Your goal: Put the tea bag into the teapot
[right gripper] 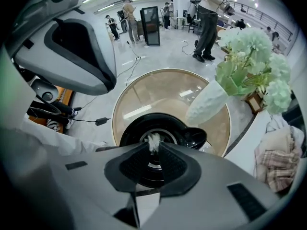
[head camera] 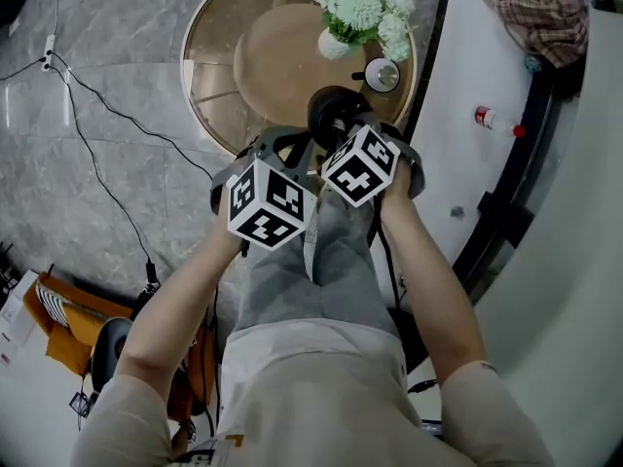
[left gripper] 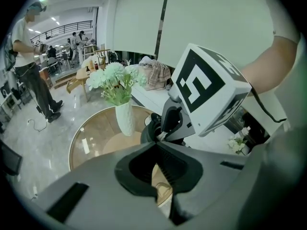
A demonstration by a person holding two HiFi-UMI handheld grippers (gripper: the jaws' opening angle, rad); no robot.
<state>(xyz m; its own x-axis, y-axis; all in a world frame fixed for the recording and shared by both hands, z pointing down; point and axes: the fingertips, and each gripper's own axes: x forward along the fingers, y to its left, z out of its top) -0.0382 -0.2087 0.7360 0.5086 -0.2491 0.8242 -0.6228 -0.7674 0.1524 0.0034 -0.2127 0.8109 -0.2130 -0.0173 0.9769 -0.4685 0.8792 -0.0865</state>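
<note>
The black teapot (right gripper: 144, 128) stands on the round glass table (right gripper: 144, 95) with its mouth uncovered, directly under my right gripper (right gripper: 154, 143). That gripper is shut on the tea bag (right gripper: 153, 140). Only a white tuft of the tea bag sticks out past the tips, hanging over the pot's mouth. In the head view the teapot (head camera: 334, 108) sits at the table's near edge, just beyond both marker cubes. My left gripper (left gripper: 156, 142) hangs beside the right one with its tips together and nothing between them. The teapot (left gripper: 148, 131) shows past it.
A white vase of pale flowers (head camera: 358, 13) stands behind the pot, and a small dark cup (head camera: 382, 74) is to its right. A white bench (head camera: 467, 144) with checked cloth (head camera: 545, 13) curves along the right. Cables (head camera: 97, 105) trail over the marble floor. People stand far off (right gripper: 208, 18).
</note>
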